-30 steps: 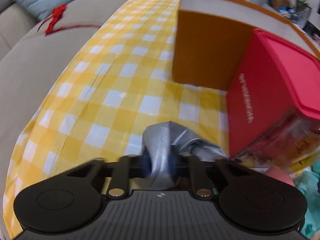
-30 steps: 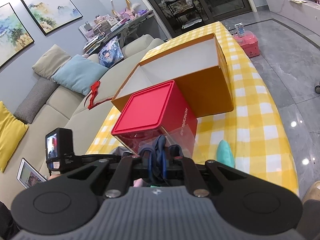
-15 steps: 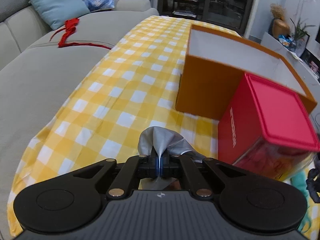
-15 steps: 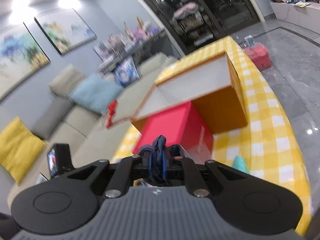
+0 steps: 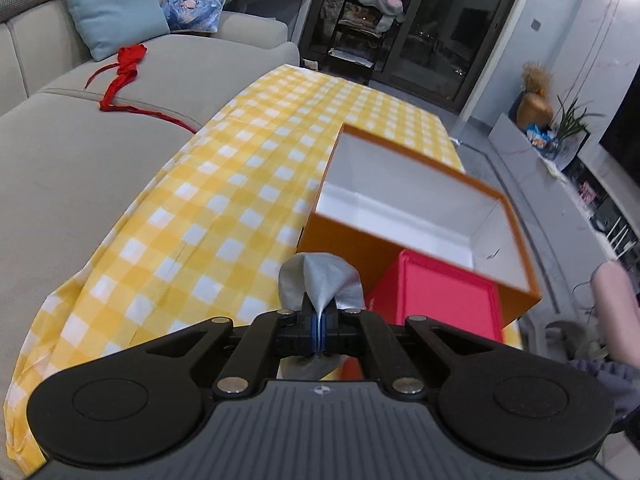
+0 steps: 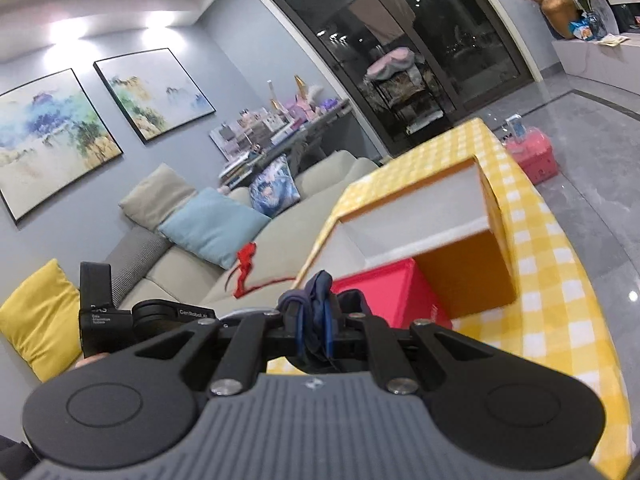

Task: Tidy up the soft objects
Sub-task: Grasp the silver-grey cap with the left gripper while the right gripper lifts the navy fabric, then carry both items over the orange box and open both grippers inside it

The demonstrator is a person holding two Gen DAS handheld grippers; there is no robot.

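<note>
Nearest the left wrist camera, the left gripper (image 5: 319,330) is clenched on a fold of grey cloth (image 5: 320,284), which puffs up above the pinch at 12 o'clock, hanging clear of the yellow checked tablecloth (image 5: 208,208). The right gripper (image 6: 313,330) is clamped on a bunched dark blue cloth (image 6: 314,292) in the same way. With 2 soft items held aloft, the aim is probably to carry them to a container. Just beyond, at 1 o'clock, sits the red lidded box (image 5: 448,300), shut, so it looks unusable for now. Behind it and touching, the open orange box (image 5: 416,208) stands empty, the likely destination. Far off at 10 o'clock, a red ribbon (image 5: 124,68) lies on the sofa (image 5: 80,152).
</note>
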